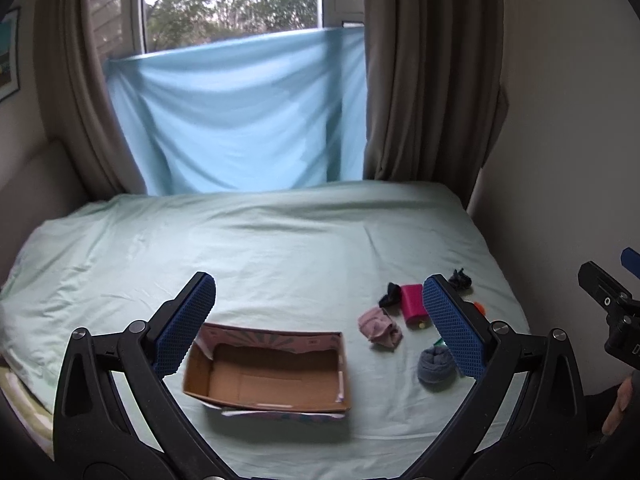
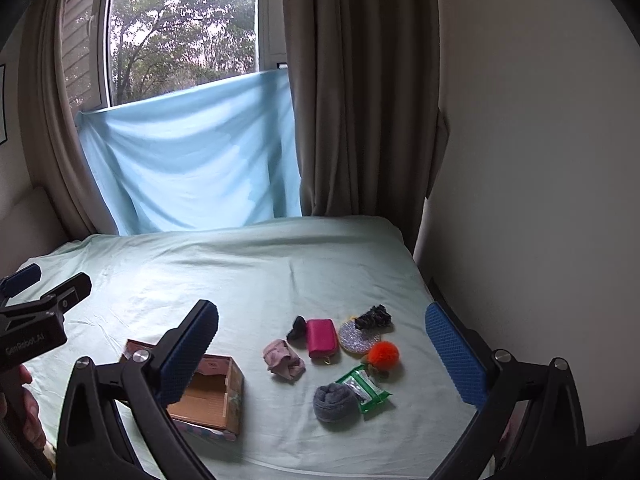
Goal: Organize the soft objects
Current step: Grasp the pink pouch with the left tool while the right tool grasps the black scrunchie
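With both the left gripper (image 1: pixel 320 324) and right gripper (image 2: pixel 322 354) held wide apart and empty above the bed (image 2: pixel 248 280), the grey rolled sock (image 2: pixel 334 402), seemingly overlapping the green packet (image 2: pixel 366 388), should be pinched across its bulk and carried to the empty cardboard box (image 1: pixel 224 394) nearby.

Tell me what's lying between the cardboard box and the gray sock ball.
Only bare bedsheet lies between the cardboard box and the gray sock ball; the right wrist view shows it best.
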Demonstrator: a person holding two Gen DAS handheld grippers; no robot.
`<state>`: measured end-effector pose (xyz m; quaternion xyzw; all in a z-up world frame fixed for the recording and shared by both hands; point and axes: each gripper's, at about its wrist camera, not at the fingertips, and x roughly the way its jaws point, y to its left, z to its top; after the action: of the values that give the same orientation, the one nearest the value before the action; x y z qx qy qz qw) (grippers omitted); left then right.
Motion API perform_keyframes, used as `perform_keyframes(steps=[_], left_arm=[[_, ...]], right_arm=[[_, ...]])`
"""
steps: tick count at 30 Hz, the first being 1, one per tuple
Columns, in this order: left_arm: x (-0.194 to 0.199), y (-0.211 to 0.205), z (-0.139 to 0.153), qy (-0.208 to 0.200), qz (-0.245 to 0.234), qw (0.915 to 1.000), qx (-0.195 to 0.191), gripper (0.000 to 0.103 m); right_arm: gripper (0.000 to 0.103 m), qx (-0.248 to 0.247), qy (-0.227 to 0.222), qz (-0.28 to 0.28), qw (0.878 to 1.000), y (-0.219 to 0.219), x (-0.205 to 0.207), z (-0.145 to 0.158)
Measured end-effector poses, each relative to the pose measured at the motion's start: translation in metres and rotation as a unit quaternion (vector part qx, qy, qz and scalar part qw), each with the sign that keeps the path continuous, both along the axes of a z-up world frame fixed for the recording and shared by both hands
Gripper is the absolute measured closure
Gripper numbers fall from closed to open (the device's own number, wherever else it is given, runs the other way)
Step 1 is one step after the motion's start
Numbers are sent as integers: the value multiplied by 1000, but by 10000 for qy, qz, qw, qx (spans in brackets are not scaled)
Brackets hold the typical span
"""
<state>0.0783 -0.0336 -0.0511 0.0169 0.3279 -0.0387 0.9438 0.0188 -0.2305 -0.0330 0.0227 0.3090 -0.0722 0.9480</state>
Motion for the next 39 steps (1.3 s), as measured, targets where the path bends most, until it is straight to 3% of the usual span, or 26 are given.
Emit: perform_keyframes(steps=[6, 13, 17, 20, 24, 31, 35, 39], left_arm=[[43, -61, -52, 646, -249, 9976, -81, 1], [95, -136, -133, 1281, -353, 9910, -138, 1], [131, -169, -188, 1746, -304, 9836, -328, 1], [159, -185, -233, 2215, -223, 9728, -640, 1], [189, -196, -281, 2511, -62, 9654, -696, 1], [235, -221, -364, 2852, -129, 9562, -654, 1], [250, -235, -396, 2909, -202, 9552, -505, 3], [259, -246, -423, 2990, -321, 9528, -425, 9]], right_arm=[[0, 37, 379, -48, 9993, -58, 28, -37], [0, 272, 859, -101, 9959, -141, 89, -106], [0, 438, 1093, -78, 9930, -168, 127, -143], [0, 521, 1350, -28, 9895, -181, 161, -178], [0, 648, 1534, 114, 9860, -189, 199, -221], [0, 743, 1610, 956, 9795, -197, 261, -305], [0, 424, 1780, 1778, 9669, -192, 286, -347], [0, 486, 1934, 2191, 9551, -199, 303, -377]])
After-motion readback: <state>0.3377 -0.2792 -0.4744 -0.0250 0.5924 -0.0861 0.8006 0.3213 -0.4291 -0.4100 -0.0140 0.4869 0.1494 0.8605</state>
